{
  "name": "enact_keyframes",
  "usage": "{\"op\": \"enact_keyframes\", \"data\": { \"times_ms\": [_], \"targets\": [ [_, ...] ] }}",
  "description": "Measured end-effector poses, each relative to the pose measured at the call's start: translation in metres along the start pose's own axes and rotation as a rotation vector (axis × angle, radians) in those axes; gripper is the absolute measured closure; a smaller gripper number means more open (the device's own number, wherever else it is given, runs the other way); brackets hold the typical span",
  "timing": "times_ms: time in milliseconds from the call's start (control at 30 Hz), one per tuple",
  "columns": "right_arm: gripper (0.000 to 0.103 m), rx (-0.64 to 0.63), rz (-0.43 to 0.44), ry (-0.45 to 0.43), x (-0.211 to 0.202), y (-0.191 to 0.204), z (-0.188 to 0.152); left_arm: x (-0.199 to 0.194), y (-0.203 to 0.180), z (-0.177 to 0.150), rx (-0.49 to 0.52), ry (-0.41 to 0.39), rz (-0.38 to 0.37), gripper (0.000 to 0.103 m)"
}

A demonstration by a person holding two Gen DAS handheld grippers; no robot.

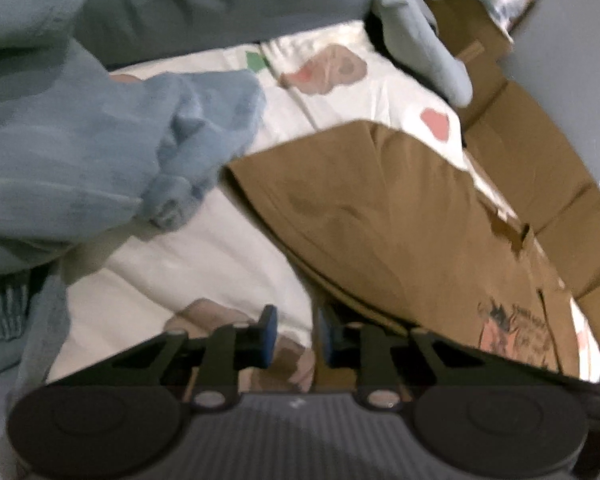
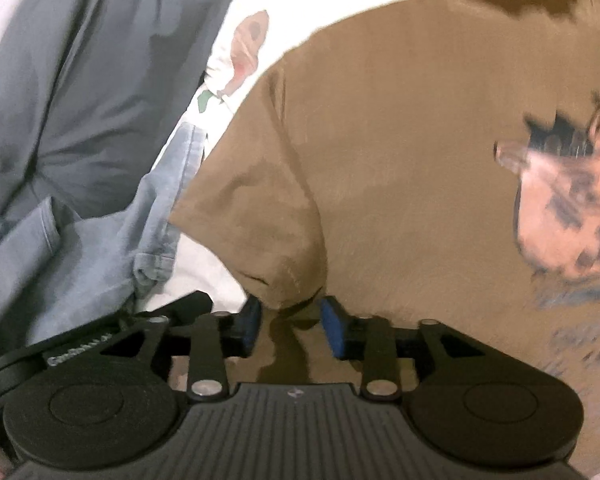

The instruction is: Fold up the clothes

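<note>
A brown T-shirt (image 1: pixel 380 220) lies spread on a white printed bedsheet (image 1: pixel 180 248), its picture print (image 2: pixel 568 208) facing up. In the left wrist view my left gripper (image 1: pixel 298 334) hovers low over the sheet at the shirt's near edge. Its jaws stand a little apart, with only sheet showing between the blue pads (image 1: pixel 268 332). In the right wrist view my right gripper (image 2: pixel 293 328) is open at the brown T-shirt's (image 2: pixel 400 140) sleeve (image 2: pixel 260 232). The sleeve's tip hangs between the pads, and neither pad presses on it.
A crumpled light blue denim garment (image 1: pixel 80 152) (image 2: pixel 80 260) lies left of the shirt. A dark grey-blue garment (image 1: pixel 220 0) (image 2: pixel 80 80) is piled behind it. Cardboard boxes (image 1: pixel 540 160) stand past the bed's right edge.
</note>
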State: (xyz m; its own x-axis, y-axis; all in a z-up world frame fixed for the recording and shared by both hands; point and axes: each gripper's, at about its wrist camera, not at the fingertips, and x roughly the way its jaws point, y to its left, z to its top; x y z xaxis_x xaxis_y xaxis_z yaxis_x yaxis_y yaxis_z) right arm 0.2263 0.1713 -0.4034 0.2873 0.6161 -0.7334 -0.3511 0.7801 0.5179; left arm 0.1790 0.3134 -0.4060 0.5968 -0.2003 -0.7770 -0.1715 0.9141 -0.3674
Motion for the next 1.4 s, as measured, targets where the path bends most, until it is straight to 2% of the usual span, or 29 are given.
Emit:
{"op": "enact_keyframes", "data": {
  "times_ms": [200,533,567,600,633,667,733,833,933,1000,1133,1300,1367,1400],
  "targets": [
    [0.055,-0.159,-0.087,-0.039,0.001,0.009,0.006,0.022,-0.007,0.001,0.059,0.042,0.022,0.08],
    [0.056,-0.331,-0.104,-0.093,0.003,0.022,0.02,0.031,-0.012,0.003,0.075,0.035,0.014,0.082],
    [0.058,-0.338,-0.098,-0.089,0.004,0.022,0.021,0.03,-0.011,0.004,0.076,0.035,0.012,0.082],
    [0.067,-0.342,-0.088,-0.081,0.006,0.022,0.021,0.031,-0.012,0.004,0.082,0.035,0.012,0.082],
    [0.082,-0.345,-0.079,-0.072,0.007,0.021,0.021,0.031,-0.012,0.004,0.085,0.033,0.014,0.082],
    [0.089,-0.345,-0.07,-0.067,0.008,0.021,0.021,0.031,-0.012,0.004,0.088,0.031,0.016,0.082],
    [0.096,-0.319,-0.07,-0.087,0.005,0.018,0.019,0.03,-0.009,0.005,0.061,0.027,0.006,0.087],
    [0.098,-0.198,-0.08,-0.116,-0.001,0.005,0.019,0.03,-0.004,0.005,0.021,0.027,-0.006,0.091],
    [0.098,-0.058,-0.101,-0.124,-0.005,-0.013,0.016,0.03,-0.002,0.006,0.006,0.025,-0.007,0.092],
    [0.099,-0.01,-0.117,-0.123,-0.005,-0.021,0.012,0.03,-0.001,0.006,0.0,0.025,-0.005,0.092],
    [0.102,-0.003,-0.149,-0.119,-0.004,-0.024,0.003,0.031,0.0,0.006,-0.011,0.024,0.001,0.093],
    [0.102,-0.029,-0.168,-0.093,-0.003,-0.024,0.002,0.03,-0.005,0.007,0.005,0.033,0.011,0.094],
    [0.098,-0.042,-0.168,-0.083,-0.006,-0.023,0.005,0.023,-0.008,0.008,0.016,0.03,0.004,0.092],
    [0.09,-0.048,-0.168,-0.085,-0.009,-0.023,0.006,0.018,-0.008,0.01,0.006,0.02,-0.008,0.092]
  ]
}}
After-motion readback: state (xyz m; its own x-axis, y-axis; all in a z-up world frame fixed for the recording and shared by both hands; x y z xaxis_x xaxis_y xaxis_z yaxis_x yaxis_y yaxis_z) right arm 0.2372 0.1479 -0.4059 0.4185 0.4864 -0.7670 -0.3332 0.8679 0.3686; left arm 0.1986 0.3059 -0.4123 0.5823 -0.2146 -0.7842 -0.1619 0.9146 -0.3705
